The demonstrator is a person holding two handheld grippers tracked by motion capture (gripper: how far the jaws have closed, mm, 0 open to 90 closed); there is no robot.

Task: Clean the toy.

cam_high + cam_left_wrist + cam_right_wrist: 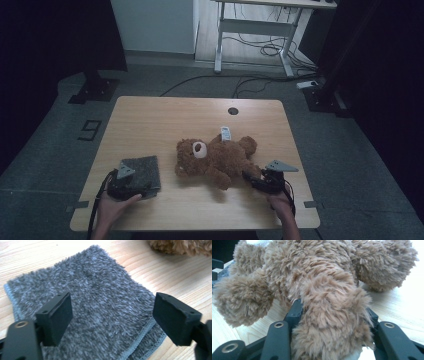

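Note:
A brown teddy bear [215, 157] lies on its back in the middle of the wooden table [150, 115], head to the left. My right gripper [248, 176] comes in from the bear's right side and is shut on one furry leg [324, 315], which bulges between the jaws. A folded grey fluffy cloth [142, 170] lies at the front left. My left gripper [137, 185] hovers over the cloth's near edge. In the left gripper view its jaws stand wide apart above the cloth [100, 302], open [112, 312], with nothing pressed between the pads.
A white tag [226, 134] sticks out by the bear's far side, and a round cable hole [233, 111] sits near the table's back edge. Beyond the table stand a white desk frame [252, 30] with floor cables and dark stand bases [95, 90].

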